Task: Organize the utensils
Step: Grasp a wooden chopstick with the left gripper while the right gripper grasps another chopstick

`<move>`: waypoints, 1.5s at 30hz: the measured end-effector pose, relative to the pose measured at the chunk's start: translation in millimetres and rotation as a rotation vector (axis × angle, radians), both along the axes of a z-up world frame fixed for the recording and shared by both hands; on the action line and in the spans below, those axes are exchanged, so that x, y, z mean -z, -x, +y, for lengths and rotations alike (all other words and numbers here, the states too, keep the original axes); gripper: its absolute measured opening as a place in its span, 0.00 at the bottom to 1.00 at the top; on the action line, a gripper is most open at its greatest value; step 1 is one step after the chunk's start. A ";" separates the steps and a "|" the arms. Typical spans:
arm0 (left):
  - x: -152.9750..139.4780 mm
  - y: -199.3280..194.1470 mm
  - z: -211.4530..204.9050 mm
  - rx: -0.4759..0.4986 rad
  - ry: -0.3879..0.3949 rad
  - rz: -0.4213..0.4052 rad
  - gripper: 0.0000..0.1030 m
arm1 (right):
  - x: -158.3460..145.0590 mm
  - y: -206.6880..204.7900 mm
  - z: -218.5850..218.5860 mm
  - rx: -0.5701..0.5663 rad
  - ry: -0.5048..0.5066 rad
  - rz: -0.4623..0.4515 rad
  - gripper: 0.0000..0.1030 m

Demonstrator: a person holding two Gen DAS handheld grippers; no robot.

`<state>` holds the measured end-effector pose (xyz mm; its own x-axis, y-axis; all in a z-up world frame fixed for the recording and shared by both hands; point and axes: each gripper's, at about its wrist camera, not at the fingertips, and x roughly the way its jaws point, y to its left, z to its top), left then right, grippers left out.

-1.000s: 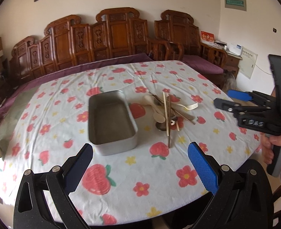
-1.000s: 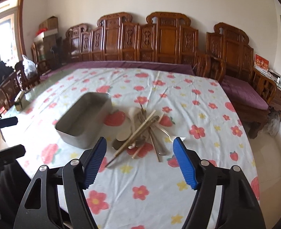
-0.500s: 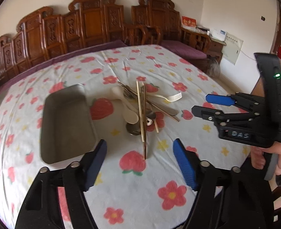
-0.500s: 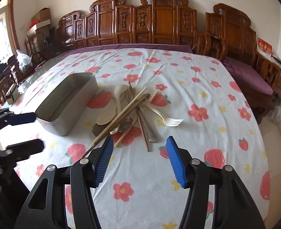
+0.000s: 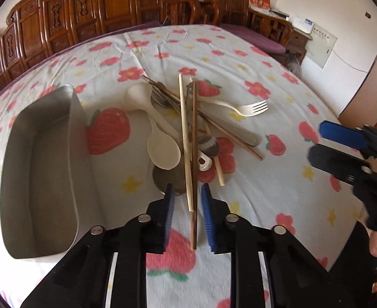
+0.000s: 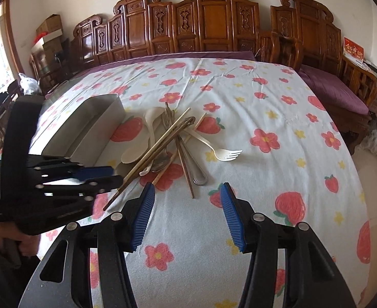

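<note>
We had the left gripper [image 5: 187, 200] straddling the two chopsticks [image 5: 189, 154] atop the utensil pile [image 6: 173, 141] mid-table, its jaws just closing but not yet pinching. The right gripper [image 6: 186, 210] hovered half-open and empty. We judged it best to clamp both sticks together near their ends, then lift clear toward the metal tray [image 5: 42, 179].

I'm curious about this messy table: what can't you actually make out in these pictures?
Left wrist view: the dark round utensil lies mostly under the white spoon and chopsticks; its kind is unclear.
Right wrist view: the metal tray's near wall hides much of its floor.
Both views: the pile's handles overlap, so no sure count.
</note>
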<state>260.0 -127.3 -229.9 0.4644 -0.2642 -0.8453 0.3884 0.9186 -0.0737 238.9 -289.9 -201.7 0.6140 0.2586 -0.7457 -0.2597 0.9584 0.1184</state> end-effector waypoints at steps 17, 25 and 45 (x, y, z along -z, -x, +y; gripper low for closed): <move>11.2 -18.6 -0.8 -0.032 -0.031 0.049 0.04 | -4.1 2.7 3.3 -0.008 -0.008 -0.001 0.54; -12.4 1.9 17.8 -0.041 0.027 0.016 0.04 | 2.1 3.7 10.6 -0.017 0.005 0.008 0.54; -61.0 44.5 68.5 -0.081 0.071 -0.113 0.04 | 42.1 -27.5 83.2 -0.032 -0.095 0.106 0.32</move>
